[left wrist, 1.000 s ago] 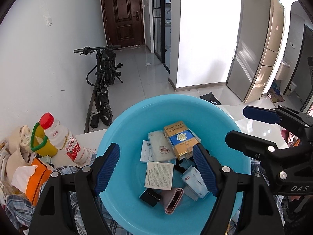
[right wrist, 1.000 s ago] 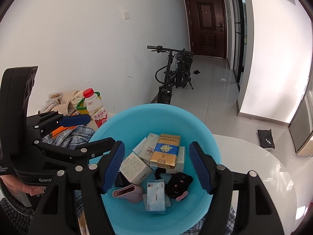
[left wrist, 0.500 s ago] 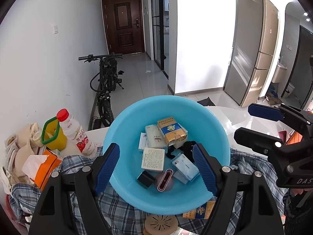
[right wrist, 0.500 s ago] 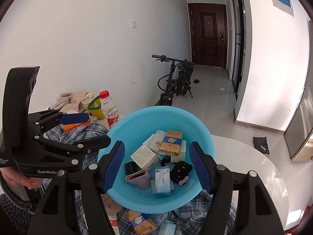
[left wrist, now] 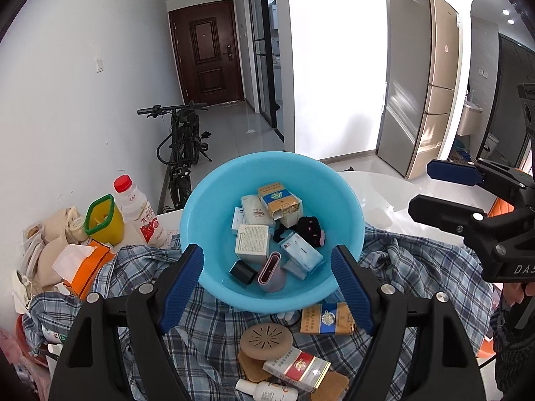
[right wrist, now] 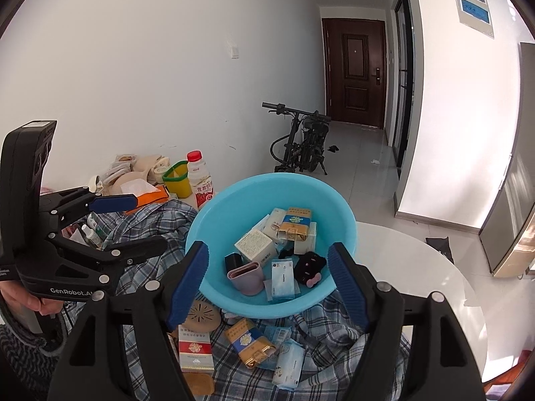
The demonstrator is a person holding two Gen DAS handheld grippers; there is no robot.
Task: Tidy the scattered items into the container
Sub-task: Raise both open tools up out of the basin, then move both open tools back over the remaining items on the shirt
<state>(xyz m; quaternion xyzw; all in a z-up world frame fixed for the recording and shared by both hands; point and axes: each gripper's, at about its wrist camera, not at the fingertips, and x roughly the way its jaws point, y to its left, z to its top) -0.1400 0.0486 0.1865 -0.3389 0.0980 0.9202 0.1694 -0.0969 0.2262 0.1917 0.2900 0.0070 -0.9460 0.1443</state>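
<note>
- Both the left gripper point(left wrist: 267, 284) and the right gripper point(right wrist: 267, 284) are empty, jaws opening.
- The blue basin point(left wrist: 214, 200) sits on the plaid cloth point(left wrist: 418, 267).
- The red packet point(left wrist: 296, 369) lies just before it; I'd pinch its long edges, squarely.

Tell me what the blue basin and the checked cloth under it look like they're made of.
Basin: probably plastic, smooth and slightly glossy, with soft highlights on its thin moulded wall. Cloth: woven fabric, likely cotton, matte, lying in soft folds and wrinkles.
</note>
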